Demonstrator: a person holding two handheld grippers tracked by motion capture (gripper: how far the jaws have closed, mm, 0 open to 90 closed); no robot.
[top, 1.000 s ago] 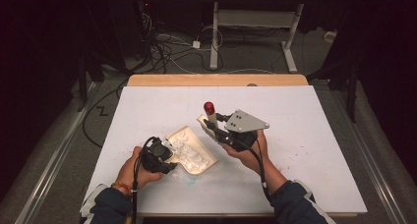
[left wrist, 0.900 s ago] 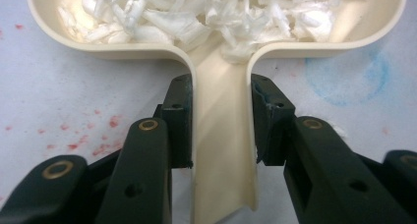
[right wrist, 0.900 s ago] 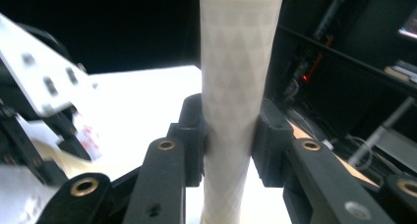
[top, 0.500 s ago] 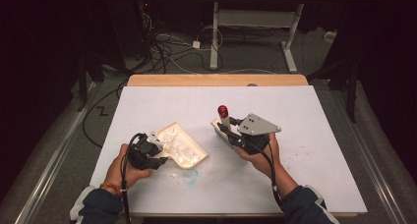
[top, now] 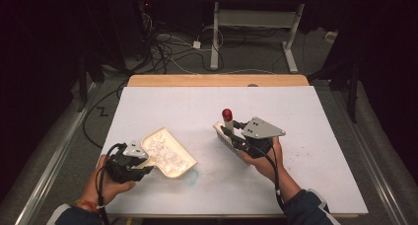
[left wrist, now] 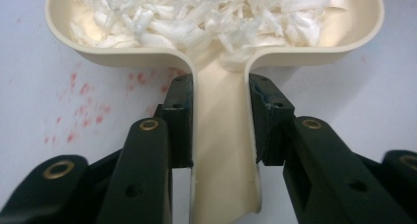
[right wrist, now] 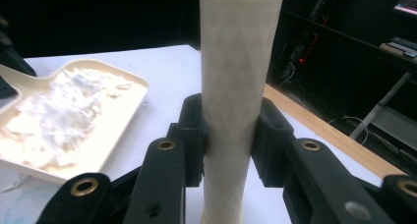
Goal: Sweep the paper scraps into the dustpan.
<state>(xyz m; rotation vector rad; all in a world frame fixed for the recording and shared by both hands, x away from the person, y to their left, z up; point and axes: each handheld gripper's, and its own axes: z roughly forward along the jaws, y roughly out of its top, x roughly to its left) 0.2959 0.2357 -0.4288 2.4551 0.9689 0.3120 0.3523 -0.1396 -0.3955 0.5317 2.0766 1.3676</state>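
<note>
Left gripper view: dustpan handle [left wrist: 223,150] between tongs [left wrist: 221,118].

The person's two forearms come in from the near edge of the table, sleeves dark at the elbows; the left hand [top: 106,178] sits low and near the table's left corner, wrapped around the left gripper [top: 143,161], whose black jaws point forward and to the right, lying close to level; its pads [left wrist: 179,118] press flat against both sides of the handle of a cream dustpan [left wrist: 221,150]; the right hand [top: 263,158] is further in, near the middle of the table, holding the right gripper [top: 231,136] with its grey plate on top; its jaws clamp the white handle of a brush [right wrist: 238,86], which stands upright between them.
</note>
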